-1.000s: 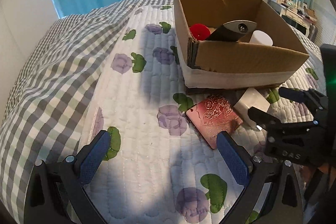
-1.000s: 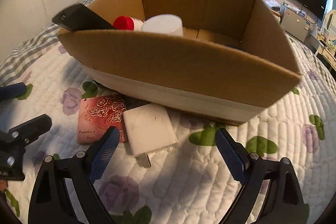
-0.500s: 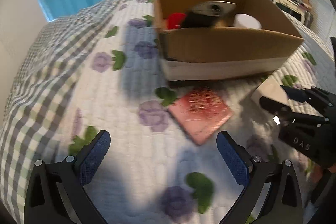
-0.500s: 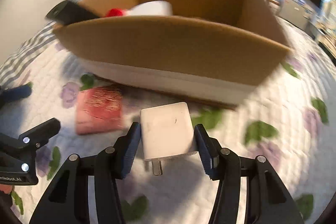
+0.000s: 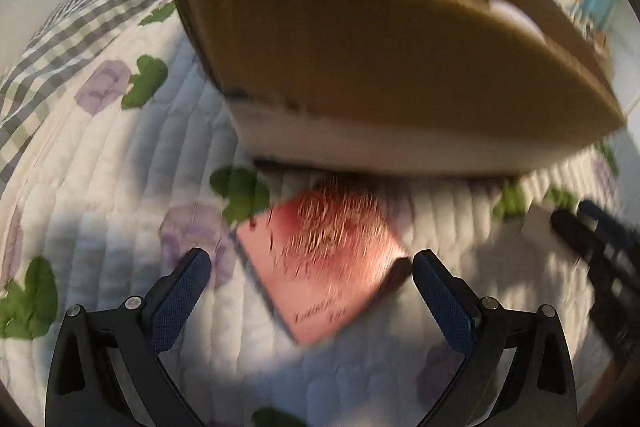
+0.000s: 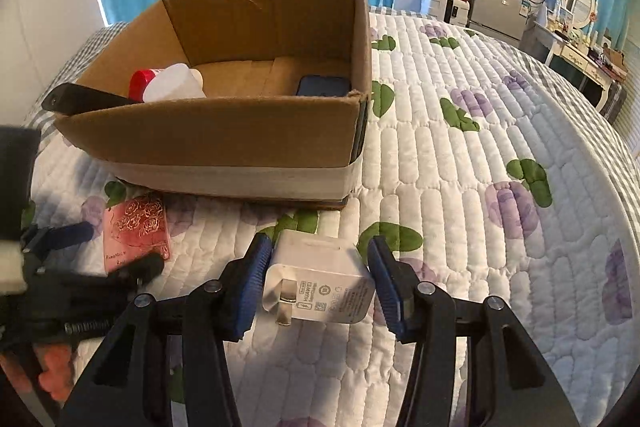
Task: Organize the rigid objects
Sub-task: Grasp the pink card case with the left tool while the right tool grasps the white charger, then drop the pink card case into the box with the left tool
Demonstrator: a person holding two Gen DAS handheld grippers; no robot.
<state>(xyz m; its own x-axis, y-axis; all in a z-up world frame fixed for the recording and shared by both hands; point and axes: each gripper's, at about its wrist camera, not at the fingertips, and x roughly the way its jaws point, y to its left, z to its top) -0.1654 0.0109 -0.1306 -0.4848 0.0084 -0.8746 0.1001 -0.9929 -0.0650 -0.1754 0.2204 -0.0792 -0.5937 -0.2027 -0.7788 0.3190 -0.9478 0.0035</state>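
My right gripper is shut on a white charger plug and holds it above the quilt in front of the cardboard box. My left gripper is open, its blue pads on either side of a pink rose-patterned card that lies flat on the quilt in front of the box. The card also shows in the right wrist view, with the left gripper around it. The left wrist view is blurred.
In the box lie a red-capped white bottle, a black handle-like object over the left rim, and a dark blue item. The floral quilt stretches to the right. Furniture and a TV stand at the back right.
My right gripper closed on the charger and lifted it off the quilt, tilting it. My left gripper moved forward and down until its open pads straddle the pink card.
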